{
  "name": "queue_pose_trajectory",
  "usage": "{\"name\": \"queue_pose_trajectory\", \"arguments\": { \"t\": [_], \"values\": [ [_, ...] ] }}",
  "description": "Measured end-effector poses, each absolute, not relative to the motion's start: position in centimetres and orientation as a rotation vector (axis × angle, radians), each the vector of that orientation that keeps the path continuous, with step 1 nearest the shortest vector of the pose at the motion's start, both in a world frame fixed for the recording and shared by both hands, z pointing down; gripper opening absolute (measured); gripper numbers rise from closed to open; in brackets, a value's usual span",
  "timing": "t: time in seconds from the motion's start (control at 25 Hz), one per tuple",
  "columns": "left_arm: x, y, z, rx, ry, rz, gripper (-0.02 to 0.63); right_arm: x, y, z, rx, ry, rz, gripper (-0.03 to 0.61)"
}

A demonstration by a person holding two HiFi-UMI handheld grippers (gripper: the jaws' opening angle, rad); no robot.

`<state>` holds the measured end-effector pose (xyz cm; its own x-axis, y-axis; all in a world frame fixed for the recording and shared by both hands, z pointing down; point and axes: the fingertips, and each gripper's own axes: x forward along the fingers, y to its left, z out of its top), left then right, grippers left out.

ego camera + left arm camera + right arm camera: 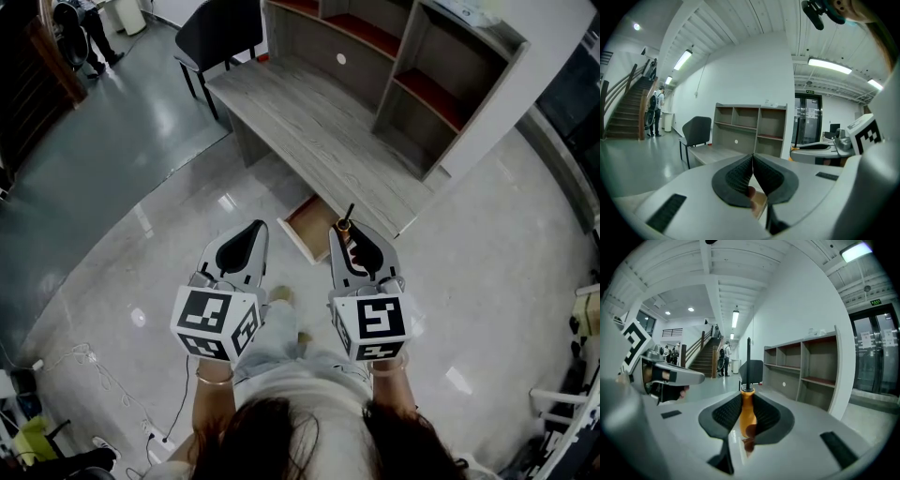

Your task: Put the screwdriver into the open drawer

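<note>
Right gripper point(748, 401) is clamping the screwdriver point(748, 414) by its orange handle. The ribbed pads are pressing on both sides of the handle and the jaws are standing only as far apart as it is thick. The dark shaft is sticking straight out past the jaw tips. In the head view the right gripper point(351, 246) is holding the screwdriver point(345, 223) in the air over the floor. Its tip is pointing at the open drawer point(306, 225), which is jutting out from under the front edge of the table point(309, 122), and the tool is sitting just short of the drawer, not in it. I'm judging it as light, rigid and not fragile. The smooth handle is probably a bit slick, so it could pivot in a two-point pinch. The thick mid-handle is the right place to grab, and that's where the pads are biting. The shaft would be too thin and would roll. Left gripper point(753, 161) is idling with its jaws fully together, tips touching and nothing between them. In the head view the left gripper point(246, 240) is hovering beside the right one, well clear of the drawer.
</note>
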<state>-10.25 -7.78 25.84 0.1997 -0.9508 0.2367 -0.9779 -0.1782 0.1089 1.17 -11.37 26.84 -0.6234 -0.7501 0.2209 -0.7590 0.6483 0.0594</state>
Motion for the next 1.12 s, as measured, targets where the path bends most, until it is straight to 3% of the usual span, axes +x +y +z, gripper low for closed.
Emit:
{"name": "queue_pose_trajectory", "arguments": {
  "t": [1.12],
  "values": [
    [-16.7,-18.1,29.5,2.204,-1.752,0.206,0.018,-3.6,-20.5,37.9,1.193,-2.446,0.125,0.089]
  ]
}}
